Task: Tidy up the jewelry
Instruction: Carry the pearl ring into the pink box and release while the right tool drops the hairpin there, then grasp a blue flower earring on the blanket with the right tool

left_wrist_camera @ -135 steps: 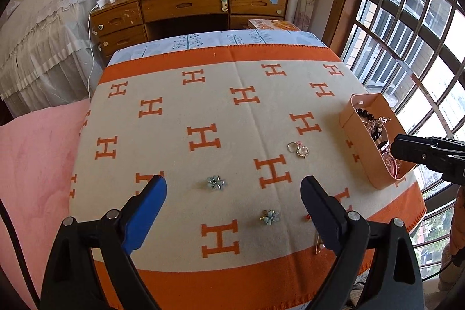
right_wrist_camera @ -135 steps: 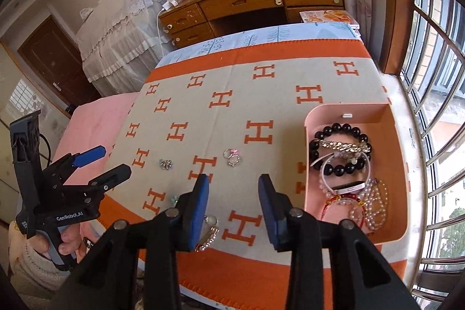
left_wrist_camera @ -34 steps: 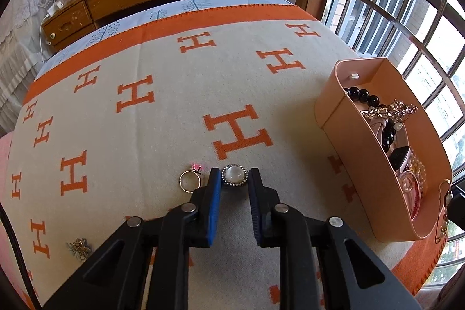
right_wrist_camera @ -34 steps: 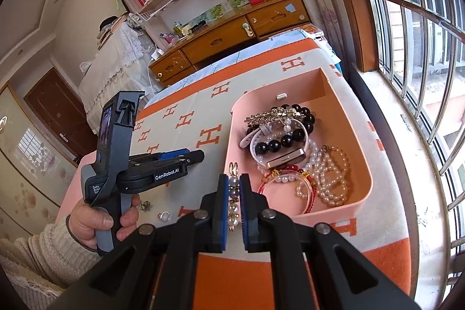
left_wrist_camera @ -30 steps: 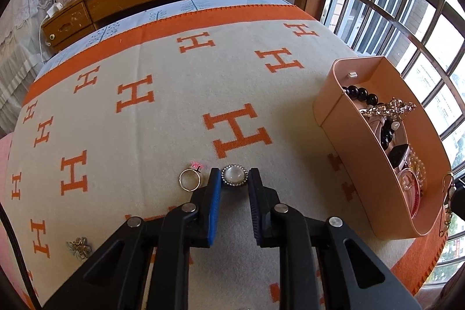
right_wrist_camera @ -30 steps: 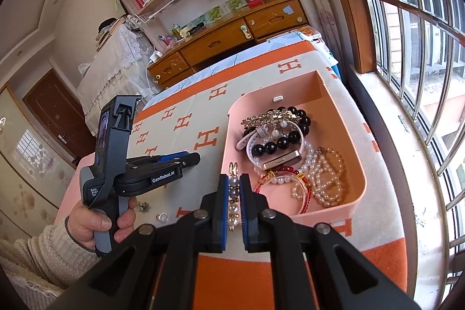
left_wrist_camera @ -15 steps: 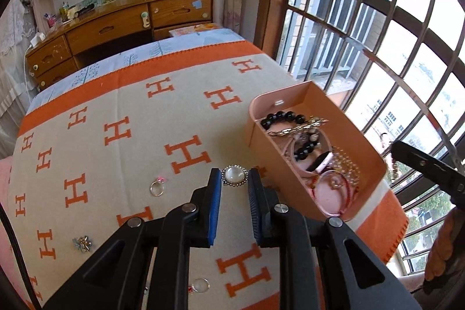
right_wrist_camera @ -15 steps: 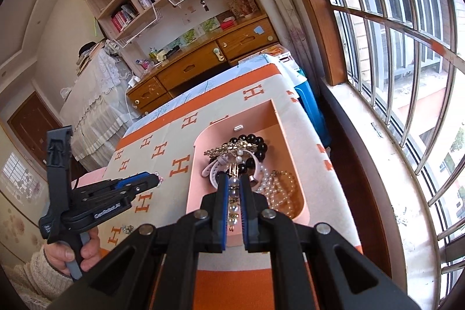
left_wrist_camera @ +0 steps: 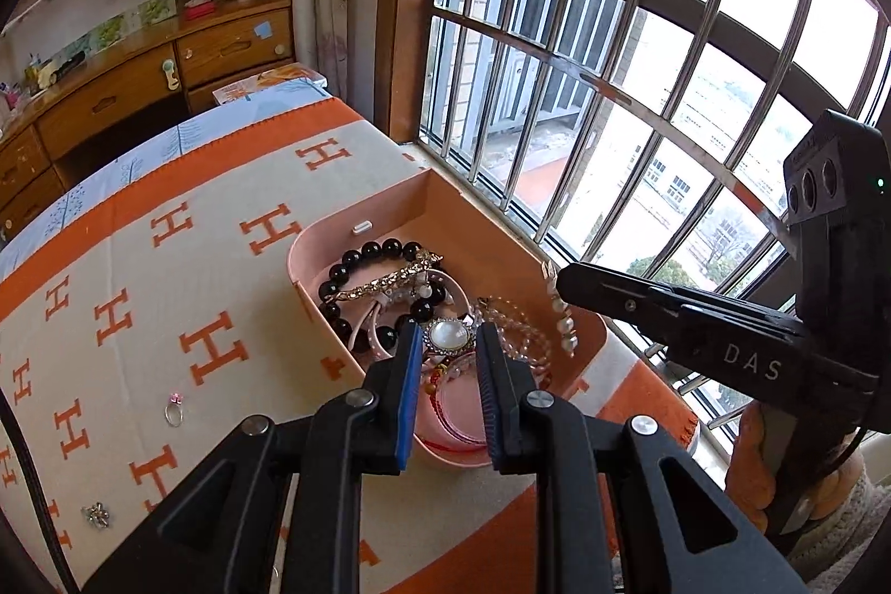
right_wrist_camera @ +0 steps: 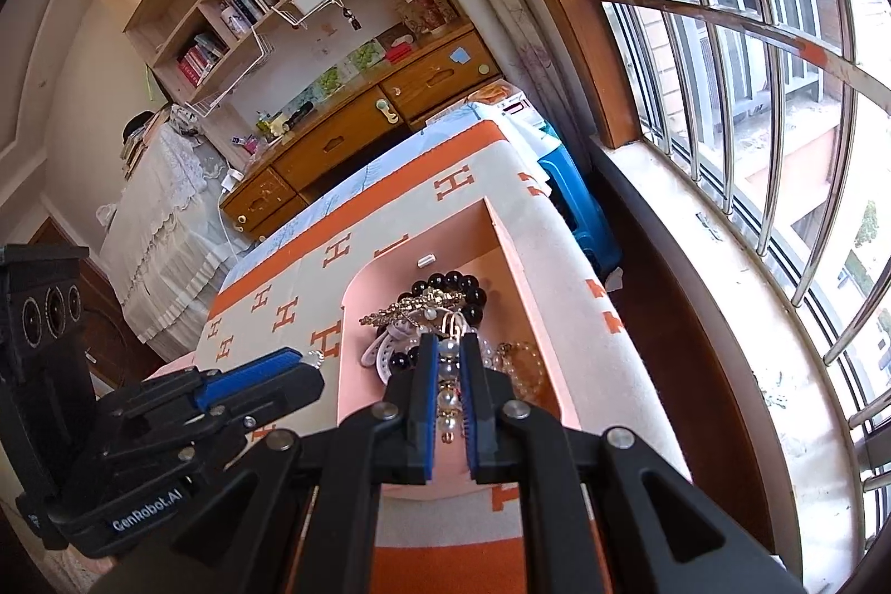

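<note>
My left gripper (left_wrist_camera: pixel 446 335) hovers over the near end of the pink tray (left_wrist_camera: pixel 309 254). A round pearl brooch (left_wrist_camera: pixel 449 337) with a sparkling rim sits between its blue pads, which still touch it while the jaws are opening. My right gripper (right_wrist_camera: pixel 448 354) is shut on a dangling pearl earring (right_wrist_camera: pixel 447 379) above the tray's (right_wrist_camera: pixel 356 315) middle. In the left wrist view the right gripper (left_wrist_camera: pixel 559 281) reaches in from the right, the earring (left_wrist_camera: pixel 567 324) hanging below it. The tray holds a black bead bracelet (left_wrist_camera: pixel 378 251), a gold chain and pearl strands.
On the orange-and-cream blanket (left_wrist_camera: pixel 223 260) a thin ring (left_wrist_camera: pixel 174 413) and a small flower piece (left_wrist_camera: pixel 97 516) lie left of the tray. A barred window (left_wrist_camera: pixel 640 65) runs close along the right. A wooden desk (left_wrist_camera: pixel 139 93) stands beyond the blanket's far edge.
The left gripper rose from the blanket and carried the pearl brooch right, over the tray. The right gripper brought the pearl earring from the tray's near rim to above its contents.
</note>
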